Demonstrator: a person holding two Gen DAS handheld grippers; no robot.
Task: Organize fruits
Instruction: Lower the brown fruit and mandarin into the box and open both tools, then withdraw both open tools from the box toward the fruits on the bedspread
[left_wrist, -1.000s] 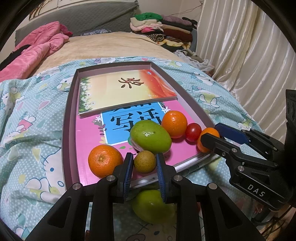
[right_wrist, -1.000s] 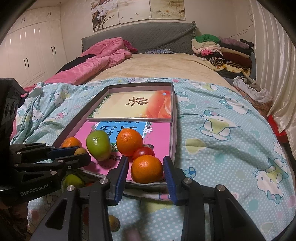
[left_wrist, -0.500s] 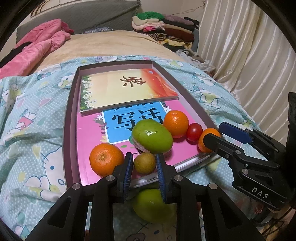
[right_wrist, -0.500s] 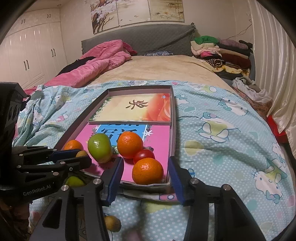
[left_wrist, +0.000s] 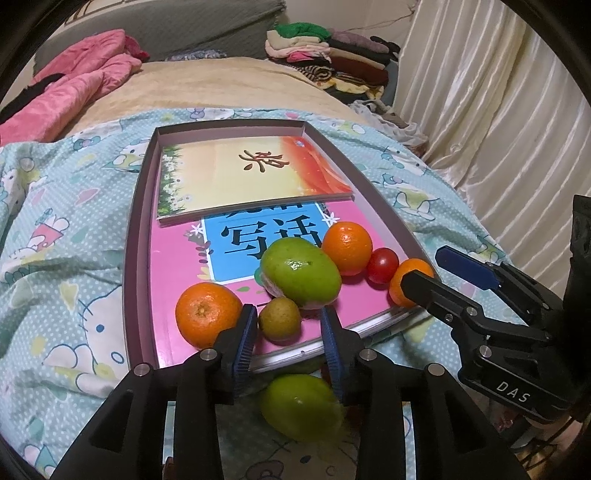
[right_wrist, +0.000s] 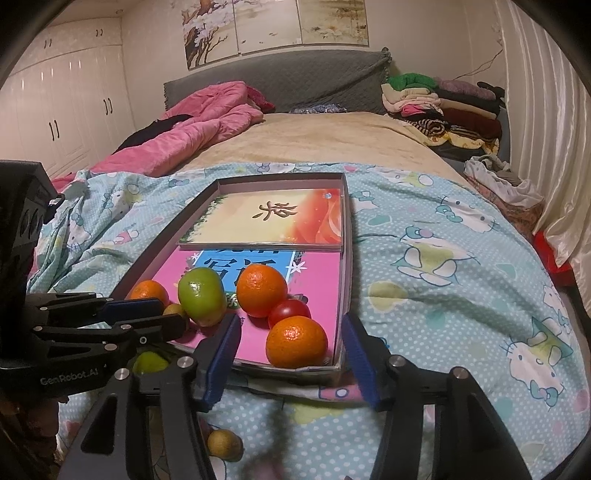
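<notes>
The left hand-held gripper has spread its fingers and let go of the small brown fruit, now resting in the tray. The right hand-held gripper has opened wide around the nearest orange, also delivered; fruit remains on the bed.

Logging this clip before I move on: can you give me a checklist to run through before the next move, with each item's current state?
1. Left hand-held gripper open: ok.
2. Right hand-held gripper open: ok.
3. Small yellow-green fruit released in the tray: ok, gap at both fingers.
4. Orange resting in the tray's near corner: ok.
5. All fruit in the tray: not ok, green fruit and small fruit lie on the blanket.
6. More fruit hidden below: cannot tell.
</notes>
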